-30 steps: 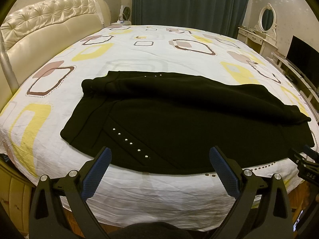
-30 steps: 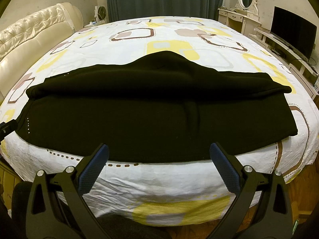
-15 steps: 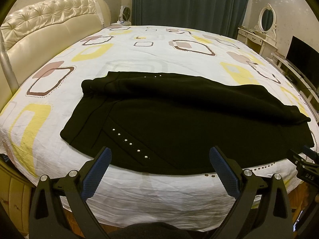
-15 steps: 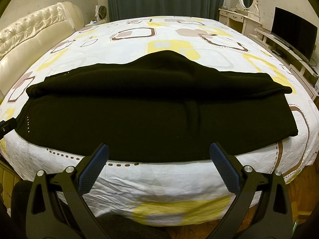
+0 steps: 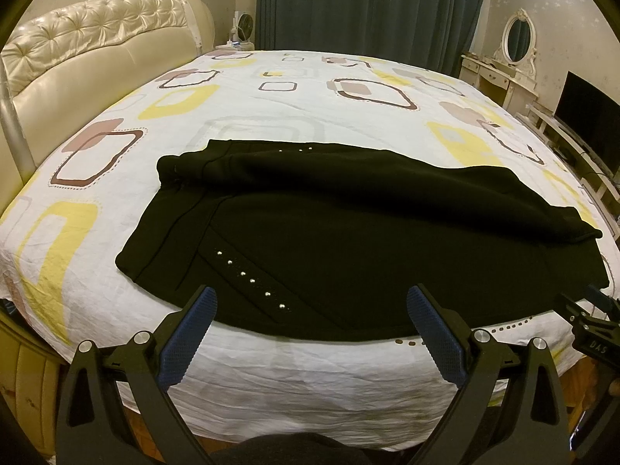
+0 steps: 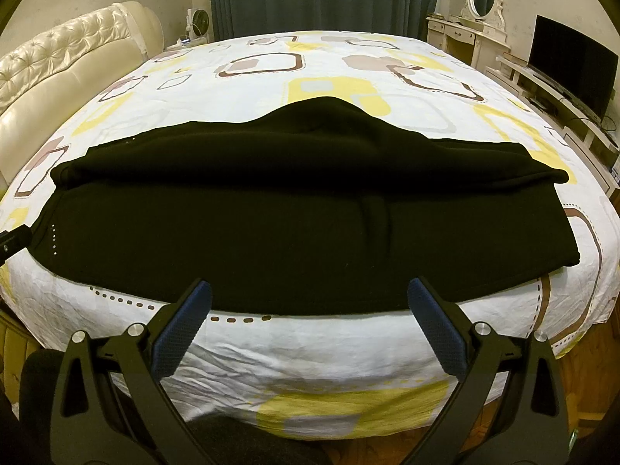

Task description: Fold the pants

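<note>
Black pants [image 5: 348, 240] lie flat across the near part of the bed, folded lengthwise, one leg over the other, with a row of small silver studs near the left end. They also show in the right wrist view [image 6: 302, 217]. My left gripper [image 5: 310, 306] is open and empty, hovering just before the pants' near edge. My right gripper [image 6: 310, 298] is open and empty, hovering before the near edge further right. The right gripper's tip shows at the left wrist view's right edge [image 5: 593, 321].
The bed sheet [image 5: 271, 108] is white with yellow and brown squares. A cream tufted headboard [image 5: 89, 50] stands on the left. A dresser with mirror [image 6: 472, 35] and a TV [image 6: 569, 69] stand on the right. Dark curtains hang behind.
</note>
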A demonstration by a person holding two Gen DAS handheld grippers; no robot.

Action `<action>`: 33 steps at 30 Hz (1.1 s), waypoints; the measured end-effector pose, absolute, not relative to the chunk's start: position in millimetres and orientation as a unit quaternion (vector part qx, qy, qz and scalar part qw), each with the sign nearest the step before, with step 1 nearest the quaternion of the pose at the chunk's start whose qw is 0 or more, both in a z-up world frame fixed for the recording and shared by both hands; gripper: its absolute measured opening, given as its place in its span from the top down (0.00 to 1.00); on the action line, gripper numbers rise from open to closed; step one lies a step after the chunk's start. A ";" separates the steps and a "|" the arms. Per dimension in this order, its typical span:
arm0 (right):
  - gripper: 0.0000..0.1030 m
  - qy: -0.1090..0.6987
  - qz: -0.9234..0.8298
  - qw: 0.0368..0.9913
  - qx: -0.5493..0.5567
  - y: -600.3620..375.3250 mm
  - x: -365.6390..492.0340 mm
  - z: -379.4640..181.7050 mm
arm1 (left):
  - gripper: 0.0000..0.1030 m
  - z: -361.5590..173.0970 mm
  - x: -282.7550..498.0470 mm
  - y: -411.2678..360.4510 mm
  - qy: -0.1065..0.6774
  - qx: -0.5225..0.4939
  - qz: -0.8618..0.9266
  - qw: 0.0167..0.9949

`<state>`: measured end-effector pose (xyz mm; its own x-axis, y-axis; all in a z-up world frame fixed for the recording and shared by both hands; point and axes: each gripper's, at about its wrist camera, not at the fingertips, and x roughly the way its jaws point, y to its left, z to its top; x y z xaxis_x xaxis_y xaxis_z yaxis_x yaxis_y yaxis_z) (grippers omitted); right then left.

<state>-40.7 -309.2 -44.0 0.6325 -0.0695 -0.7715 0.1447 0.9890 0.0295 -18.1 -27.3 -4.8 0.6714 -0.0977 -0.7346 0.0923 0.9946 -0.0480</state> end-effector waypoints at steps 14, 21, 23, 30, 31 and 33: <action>0.02 0.405 -0.081 0.904 0.106 -349.8 -38.6 -26.1 | 0.05 -5.7 -17.3 -27.0 0.408 -0.014 -0.056 0.911; 0.02 0.366 -0.109 0.882 0.275 -469.6 -56.2 -2.9 | 0.05 -8.1 -17.0 -26.0 0.416 -0.022 -0.060 0.907; 0.02 0.353 -0.121 0.863 0.341 -509.2 -69.9 -7.8 | 0.05 -8.2 -16.7 -26.0 0.417 -0.022 -0.061 0.907; 0.02 0.283 -0.122 0.751 0.583 -617.6 -122.4 -68.5 | 0.05 -9.4 -13.6 -24.2 0.422 -0.024 -0.065 0.904; 0.02 0.278 -0.115 0.740 0.602 -623.3 -123.9 -77.8 | 0.05 -9.6 -13.7 -24.0 0.423 -0.025 -0.065 0.903; 0.02 0.266 -0.101 0.730 0.621 -631.2 -122.9 -89.4 | 0.05 -11.0 -12.9 -23.1 0.426 -0.026 -0.065 0.902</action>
<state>-122.9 -631.2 -89.4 0.8384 0.1836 -0.5133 0.4774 0.2074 0.8539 -12.9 -23.1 -11.0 0.6286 -0.1394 -0.7651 0.0954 0.9902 -0.1020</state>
